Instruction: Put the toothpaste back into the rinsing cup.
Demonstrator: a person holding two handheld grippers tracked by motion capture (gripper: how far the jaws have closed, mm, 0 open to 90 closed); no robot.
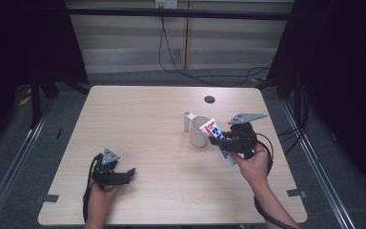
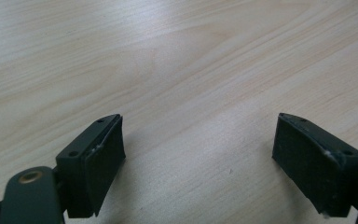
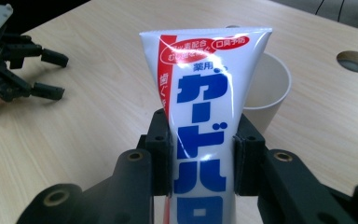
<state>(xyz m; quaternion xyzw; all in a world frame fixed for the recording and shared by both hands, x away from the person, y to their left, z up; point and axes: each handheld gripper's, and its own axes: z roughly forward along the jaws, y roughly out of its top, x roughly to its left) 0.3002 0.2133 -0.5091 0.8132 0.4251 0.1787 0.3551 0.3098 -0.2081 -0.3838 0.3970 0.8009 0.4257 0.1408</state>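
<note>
A white toothpaste tube (image 3: 205, 88) with blue and red print stands clamped between the jaws of my right gripper (image 3: 203, 154), its flat crimped end pointing away from the camera. In the high view the toothpaste tube (image 1: 225, 151) tilts with its crimped end over the rim of a cream cup (image 1: 198, 133), and my right gripper (image 1: 218, 139) sits just right of the cup. The cup (image 3: 270, 88) stands directly behind the tube. My left gripper (image 1: 129, 173) rests low at the table's front left, open, with bare wood between its pads (image 2: 98, 158).
A small white upright object (image 1: 188, 120) stands against the cup's far left side. A round cable hole (image 1: 209, 99) lies in the table (image 1: 138, 119) behind the cup. My left gripper (image 3: 14, 60) shows far off across the wood. Cables run along the floor beyond the table.
</note>
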